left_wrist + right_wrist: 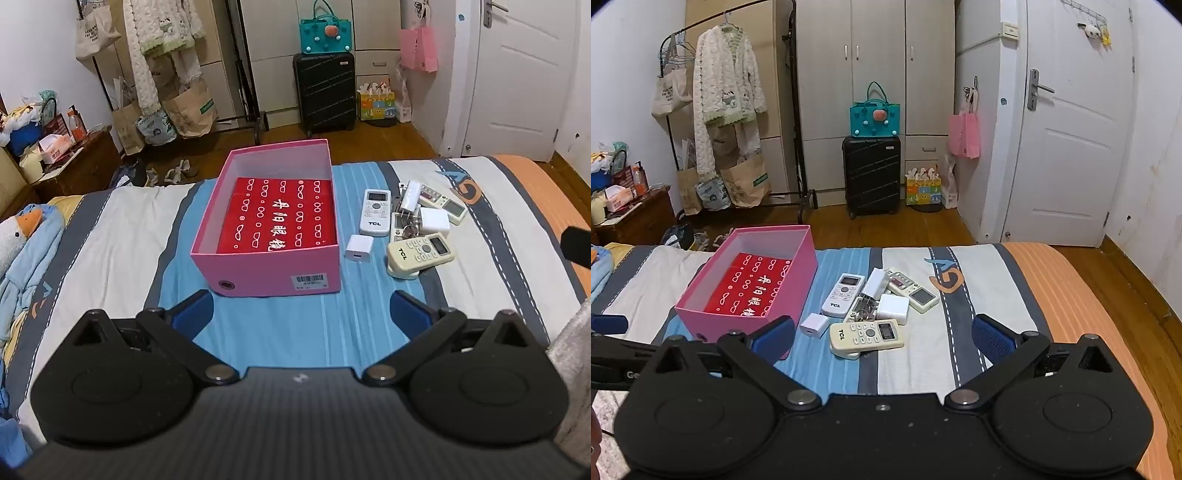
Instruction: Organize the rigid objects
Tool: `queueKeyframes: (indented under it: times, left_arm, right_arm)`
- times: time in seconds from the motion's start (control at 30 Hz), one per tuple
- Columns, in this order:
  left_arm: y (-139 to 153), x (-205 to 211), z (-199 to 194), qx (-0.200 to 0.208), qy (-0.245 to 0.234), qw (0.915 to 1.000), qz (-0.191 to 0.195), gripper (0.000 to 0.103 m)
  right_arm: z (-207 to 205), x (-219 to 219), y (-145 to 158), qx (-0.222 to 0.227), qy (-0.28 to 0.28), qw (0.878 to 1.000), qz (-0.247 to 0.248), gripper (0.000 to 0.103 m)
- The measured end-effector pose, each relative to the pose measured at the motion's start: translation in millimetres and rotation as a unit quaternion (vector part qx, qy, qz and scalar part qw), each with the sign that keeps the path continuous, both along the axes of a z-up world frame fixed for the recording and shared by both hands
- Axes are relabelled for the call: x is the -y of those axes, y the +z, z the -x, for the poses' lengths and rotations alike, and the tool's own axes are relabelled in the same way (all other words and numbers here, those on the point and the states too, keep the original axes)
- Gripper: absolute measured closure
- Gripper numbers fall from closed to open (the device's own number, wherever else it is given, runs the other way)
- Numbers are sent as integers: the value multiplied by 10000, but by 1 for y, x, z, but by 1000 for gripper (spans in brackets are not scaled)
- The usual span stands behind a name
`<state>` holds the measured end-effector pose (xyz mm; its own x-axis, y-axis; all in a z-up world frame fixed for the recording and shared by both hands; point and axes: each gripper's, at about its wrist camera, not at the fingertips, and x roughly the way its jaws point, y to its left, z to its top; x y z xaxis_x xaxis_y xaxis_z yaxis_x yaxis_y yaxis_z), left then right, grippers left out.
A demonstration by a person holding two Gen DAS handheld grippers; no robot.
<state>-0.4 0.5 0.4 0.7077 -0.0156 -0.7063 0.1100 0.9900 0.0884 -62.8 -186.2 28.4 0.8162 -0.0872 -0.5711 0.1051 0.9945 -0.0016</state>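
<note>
Two hand-held grippers hovered over a bed covered in a striped sheet of blue, white, grey and orange. The left gripper had its blue-padded fingers spread wide, with nothing between them. The right gripper was spread equally wide and also held nothing.

A pink box sat open on the blue stripe, directly ahead of the left gripper. A flat red package with white characters lay on its floor.

Just to the right of the box, a loose cluster of small things lay on the sheet, ahead of the right gripper. Nearest the box was a white remote. A cream remote lay crosswise at the front of the cluster, its near end propped on something pale beneath it. A small white charger cube stood apart between that remote and the box. A larger white charger sat in the middle, and a third remote lay at the back. Further items were wedged among them, too jumbled to identify.

Beyond the bed stood a black suitcase and a white door.
</note>
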Motion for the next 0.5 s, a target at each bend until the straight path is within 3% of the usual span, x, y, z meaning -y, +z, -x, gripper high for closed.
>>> queueKeyframes:
  times: [0.5]
  left_arm:
    - [-6,-9,-2,-34,9,10000,89,0]
  right_arm:
    - [-4,1,-9,-34,20,10000,29,0]
